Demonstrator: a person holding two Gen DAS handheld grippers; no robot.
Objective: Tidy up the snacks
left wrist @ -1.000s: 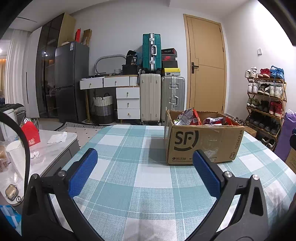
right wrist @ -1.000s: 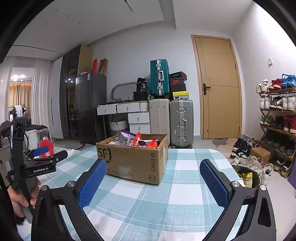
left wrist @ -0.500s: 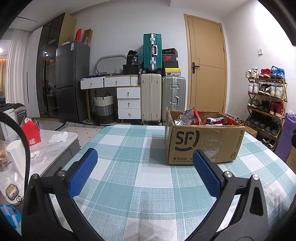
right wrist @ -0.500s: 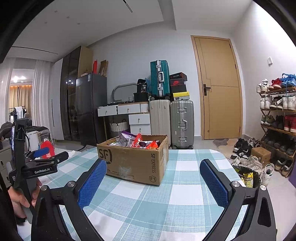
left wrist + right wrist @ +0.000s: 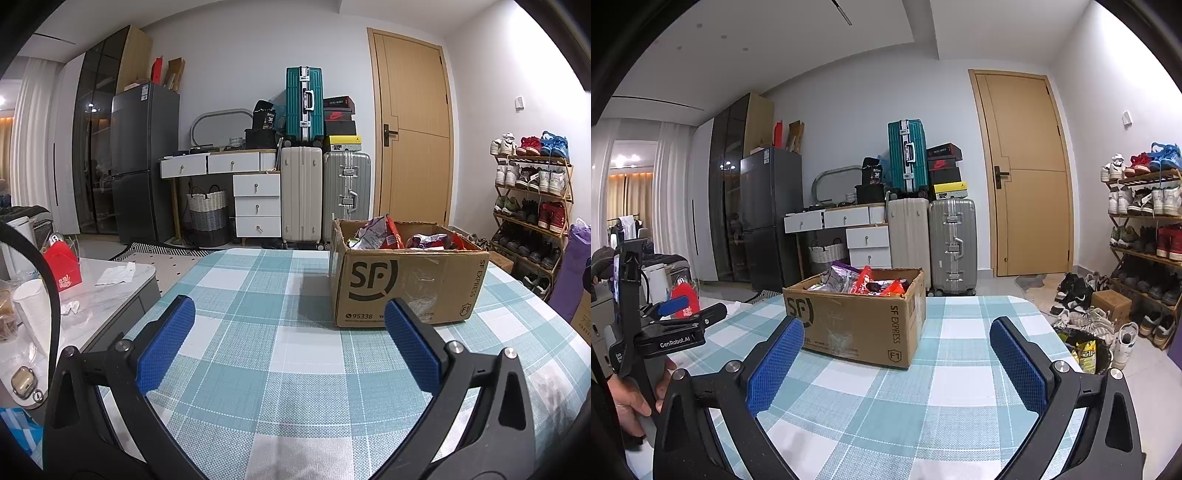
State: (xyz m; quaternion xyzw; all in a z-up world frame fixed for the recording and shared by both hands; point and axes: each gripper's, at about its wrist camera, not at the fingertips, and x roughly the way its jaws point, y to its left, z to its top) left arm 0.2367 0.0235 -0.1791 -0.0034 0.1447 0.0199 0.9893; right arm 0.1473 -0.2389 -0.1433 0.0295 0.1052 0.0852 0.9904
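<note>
A brown cardboard box (image 5: 406,284) marked SF stands on the teal checked tablecloth (image 5: 295,354), filled with several snack packets (image 5: 376,236). The right wrist view shows the same box (image 5: 860,321) and its snack packets (image 5: 864,280) from the other side. My left gripper (image 5: 290,332) is open over the cloth, short of the box and to its left, with nothing between its blue pads. My right gripper (image 5: 895,354) is open too, just in front of the box. The left gripper (image 5: 683,314) also appears at the left of the right wrist view, held by a hand (image 5: 628,395).
A marble side table (image 5: 92,291) left of the cloth carries a red carton (image 5: 64,267), a paper cup (image 5: 31,314) and napkins. Suitcases (image 5: 317,192), white drawers and a fridge line the far wall. A shoe rack (image 5: 1145,236), loose shoes and a bin stand right.
Both views have shifted only slightly; the box sits a little nearer in the right wrist view. Both grippers remain open and empty.
</note>
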